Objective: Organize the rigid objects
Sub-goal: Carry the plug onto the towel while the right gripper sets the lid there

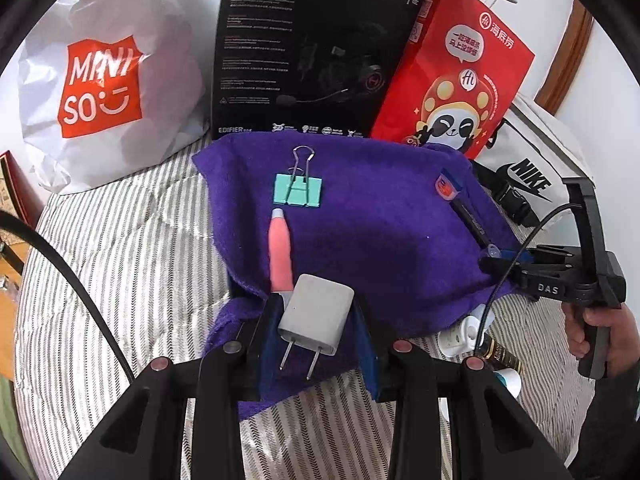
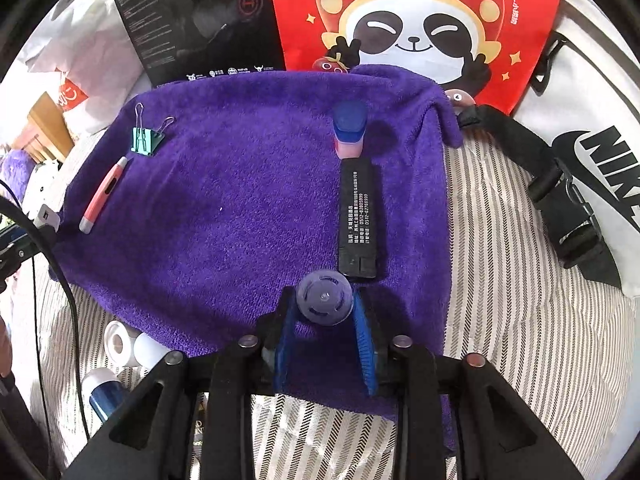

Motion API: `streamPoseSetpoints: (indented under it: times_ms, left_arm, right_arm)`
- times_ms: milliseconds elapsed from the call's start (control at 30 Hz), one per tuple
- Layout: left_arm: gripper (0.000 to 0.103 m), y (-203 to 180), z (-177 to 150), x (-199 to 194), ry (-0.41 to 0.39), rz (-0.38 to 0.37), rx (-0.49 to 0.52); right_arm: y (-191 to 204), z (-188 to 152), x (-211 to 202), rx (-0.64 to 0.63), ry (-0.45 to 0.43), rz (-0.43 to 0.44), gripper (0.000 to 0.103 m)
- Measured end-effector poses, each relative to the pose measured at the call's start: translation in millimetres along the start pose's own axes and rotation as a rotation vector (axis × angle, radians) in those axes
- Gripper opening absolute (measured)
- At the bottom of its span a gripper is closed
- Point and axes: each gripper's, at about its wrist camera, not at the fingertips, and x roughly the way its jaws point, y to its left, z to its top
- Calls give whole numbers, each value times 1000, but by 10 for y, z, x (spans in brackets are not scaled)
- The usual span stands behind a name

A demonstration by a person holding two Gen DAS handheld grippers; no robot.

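Observation:
A purple towel (image 1: 380,224) (image 2: 248,184) lies on the striped bed. My left gripper (image 1: 316,316) is shut on a white plug charger (image 1: 316,316), prongs pointing toward the camera, over the towel's near edge. A pink utility knife (image 1: 280,248) (image 2: 104,192) and a green binder clip (image 1: 298,190) (image 2: 146,140) lie just beyond it. My right gripper (image 2: 324,300) (image 1: 500,258) is shut on a round blue-grey cap (image 2: 324,298) at the end of a long black tool with a blue and pink head (image 2: 356,200) (image 1: 464,204) that lies on the towel.
A Miniso bag (image 1: 104,88), black headset box (image 1: 312,48) and red panda bag (image 1: 456,76) (image 2: 412,20) stand behind the towel. A white Nike bag with black strap (image 2: 568,192) (image 1: 528,176) lies right. Small bottles and white round items (image 2: 120,356) (image 1: 472,340) lie off the towel's near side.

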Motion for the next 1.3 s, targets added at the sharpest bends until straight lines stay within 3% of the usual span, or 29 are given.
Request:
streamPoseSetpoints:
  times_ms: [133,267,633,833,1033,1300]
  left_arm:
    - [33,33,18,0,5,1,-9]
    - [33,34,65,42,19,0,-13]
    - [33,-114,410,343,48,52,23]
    - [33,-243,585,547,62,71,79]
    - [33,-245,711,777,81,88,106]
    - [33,-213,692,983,106,102,103]
  right_arm:
    - [42,-10,-56,-16,-12,-32,45]
    - [64,-43,-168,-27,-47,-31,47]
    - [114,74,-519,-92,-239,2,52]
    - [18,80,-577,-16,-374,58,52]
    - [-156,-57,-623,71,-398,115,52]
    - [-51,-94,-671,22,-413,103,52]
